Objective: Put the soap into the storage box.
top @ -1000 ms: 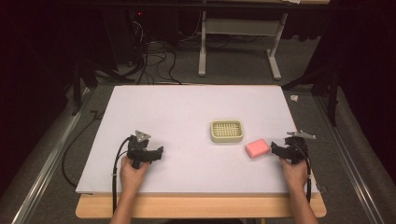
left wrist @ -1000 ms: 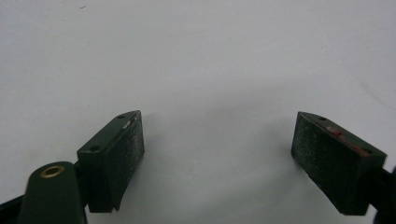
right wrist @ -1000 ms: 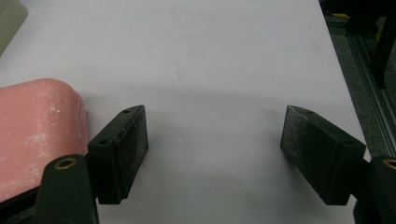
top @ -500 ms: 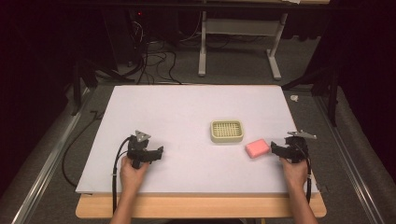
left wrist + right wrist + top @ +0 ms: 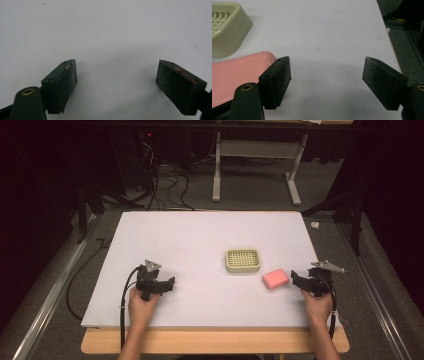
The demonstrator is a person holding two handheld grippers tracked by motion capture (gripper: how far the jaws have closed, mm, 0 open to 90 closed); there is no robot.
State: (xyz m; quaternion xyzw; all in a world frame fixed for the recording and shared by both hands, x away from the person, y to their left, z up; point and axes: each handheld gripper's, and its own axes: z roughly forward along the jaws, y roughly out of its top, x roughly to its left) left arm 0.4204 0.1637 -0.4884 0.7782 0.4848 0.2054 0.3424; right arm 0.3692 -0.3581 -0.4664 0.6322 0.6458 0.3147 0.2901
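On the white counter (image 5: 200,240), the pink soap bar (image 5: 276,279) lies just left of the right tool (image 5: 299,281), its long axis slanting toward the cream slotted dish (image 5: 242,260). That tool gapes apart; the left tool (image 5: 167,285), also apart, sits well away.

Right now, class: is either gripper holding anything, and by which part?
Nothing is held. Left gripper and right gripper are open; the pink soap lies beside the right one.
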